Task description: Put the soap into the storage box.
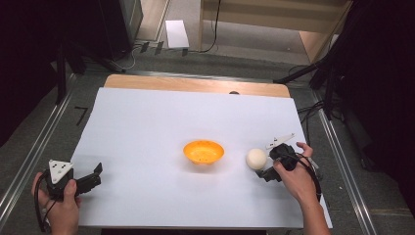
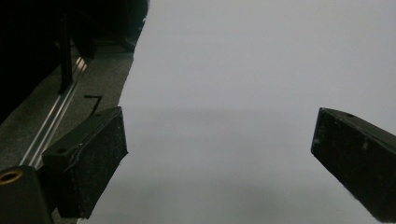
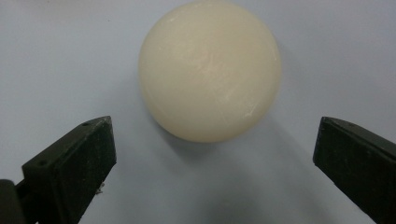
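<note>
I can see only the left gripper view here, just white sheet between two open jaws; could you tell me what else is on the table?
Observer: An orange bowl sits mid-sheet, with a cream ball to its right.
Operator: Thank you. Is the ball inside the bowl?
Observer: No, it rests on the white sheet, apart from the bowl.
Operator: And where is the right gripper, please?
Observer: The right gripper is open, its jaws either side of the ball, not touching it.
</note>
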A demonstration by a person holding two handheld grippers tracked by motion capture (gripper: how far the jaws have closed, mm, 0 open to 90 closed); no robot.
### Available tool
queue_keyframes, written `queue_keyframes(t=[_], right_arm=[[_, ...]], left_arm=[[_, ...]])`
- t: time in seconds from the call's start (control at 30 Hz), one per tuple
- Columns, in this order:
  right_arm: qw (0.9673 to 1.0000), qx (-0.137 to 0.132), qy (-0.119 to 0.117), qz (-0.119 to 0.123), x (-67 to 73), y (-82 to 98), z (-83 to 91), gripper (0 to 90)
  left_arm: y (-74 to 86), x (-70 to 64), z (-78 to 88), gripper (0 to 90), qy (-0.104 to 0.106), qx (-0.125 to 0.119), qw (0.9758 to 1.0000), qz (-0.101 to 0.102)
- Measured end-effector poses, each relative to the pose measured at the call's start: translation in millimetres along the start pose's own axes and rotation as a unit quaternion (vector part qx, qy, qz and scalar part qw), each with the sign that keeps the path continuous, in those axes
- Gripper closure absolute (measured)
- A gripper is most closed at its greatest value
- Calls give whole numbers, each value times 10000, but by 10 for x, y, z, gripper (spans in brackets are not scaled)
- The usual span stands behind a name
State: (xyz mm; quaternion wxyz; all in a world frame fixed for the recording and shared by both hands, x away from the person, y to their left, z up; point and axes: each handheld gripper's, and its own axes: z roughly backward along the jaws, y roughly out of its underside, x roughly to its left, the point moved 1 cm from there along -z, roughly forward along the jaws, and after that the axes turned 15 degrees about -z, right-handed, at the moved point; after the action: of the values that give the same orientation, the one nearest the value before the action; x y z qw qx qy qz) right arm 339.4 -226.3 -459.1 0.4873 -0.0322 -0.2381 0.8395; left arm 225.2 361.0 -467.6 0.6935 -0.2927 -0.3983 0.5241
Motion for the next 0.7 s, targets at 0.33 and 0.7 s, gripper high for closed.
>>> queue_keyframes(t=[0.33,0.7], right_arm=[[9999,107,-7,-64,19,-72,-84,0],[9998,192,-3,26,123,-294,-121,85]], left_arm=[[3,-2,10,41,-50,-7,10000,4],[2,-7,4,42,-41,-6,10000,-2]])
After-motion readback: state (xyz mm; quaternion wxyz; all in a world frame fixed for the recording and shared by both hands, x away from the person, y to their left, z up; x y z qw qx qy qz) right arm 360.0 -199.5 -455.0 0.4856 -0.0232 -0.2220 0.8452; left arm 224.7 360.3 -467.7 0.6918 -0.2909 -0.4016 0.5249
